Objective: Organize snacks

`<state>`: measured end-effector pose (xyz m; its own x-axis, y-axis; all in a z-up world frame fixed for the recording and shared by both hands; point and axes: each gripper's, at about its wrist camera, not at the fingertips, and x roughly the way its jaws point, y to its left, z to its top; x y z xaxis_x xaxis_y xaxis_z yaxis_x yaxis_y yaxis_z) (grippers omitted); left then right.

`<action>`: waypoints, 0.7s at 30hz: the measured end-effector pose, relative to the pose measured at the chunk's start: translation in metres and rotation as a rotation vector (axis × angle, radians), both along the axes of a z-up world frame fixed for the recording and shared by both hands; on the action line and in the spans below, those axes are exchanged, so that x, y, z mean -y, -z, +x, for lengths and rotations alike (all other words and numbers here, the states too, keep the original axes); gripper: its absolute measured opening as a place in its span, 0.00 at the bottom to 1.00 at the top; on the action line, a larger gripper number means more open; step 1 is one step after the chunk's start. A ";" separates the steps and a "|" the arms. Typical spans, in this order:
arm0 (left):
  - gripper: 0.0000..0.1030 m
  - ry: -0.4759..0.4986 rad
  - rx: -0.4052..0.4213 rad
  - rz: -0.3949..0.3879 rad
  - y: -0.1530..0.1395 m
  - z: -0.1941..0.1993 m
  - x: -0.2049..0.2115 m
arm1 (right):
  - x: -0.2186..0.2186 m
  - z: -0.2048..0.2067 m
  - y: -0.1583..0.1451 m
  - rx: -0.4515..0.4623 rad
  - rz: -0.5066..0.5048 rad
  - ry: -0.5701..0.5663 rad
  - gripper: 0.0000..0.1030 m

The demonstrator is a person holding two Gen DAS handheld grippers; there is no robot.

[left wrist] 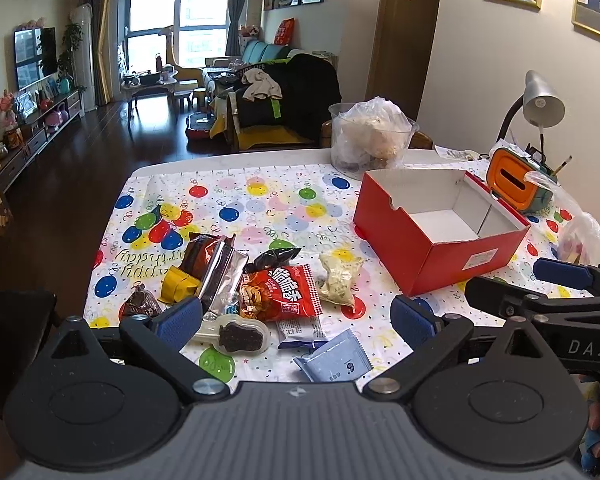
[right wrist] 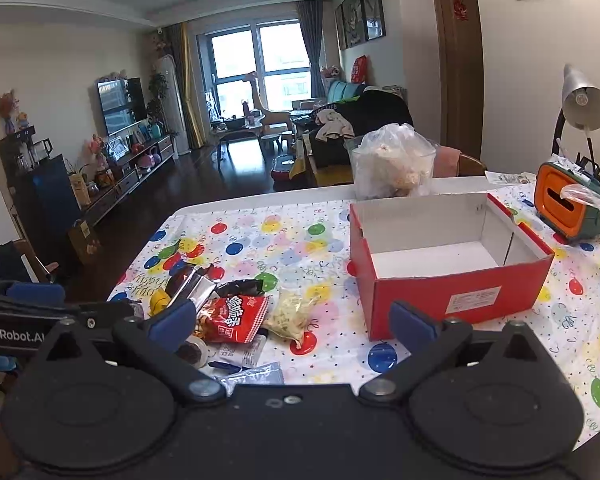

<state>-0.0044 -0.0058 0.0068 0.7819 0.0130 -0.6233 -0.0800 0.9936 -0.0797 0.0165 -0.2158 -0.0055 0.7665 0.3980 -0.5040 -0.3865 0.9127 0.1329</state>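
Tablecloth [left wrist: 260, 200] below; both jaws wide, empty.

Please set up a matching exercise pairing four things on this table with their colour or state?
Things:
1. cardboard box
2. crisp packet
3. desk lamp
4. left gripper

Descriptions:
a. silver shade, by the wall
b. open, holding nothing
c. red outside, empty inside
d. red, lying in the snack pile

Pairs: 1-c, 2-d, 3-a, 4-b
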 end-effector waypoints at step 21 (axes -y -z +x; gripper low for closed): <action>0.98 0.017 0.018 -0.009 -0.006 -0.004 0.005 | 0.003 -0.007 -0.003 -0.001 0.007 0.001 0.99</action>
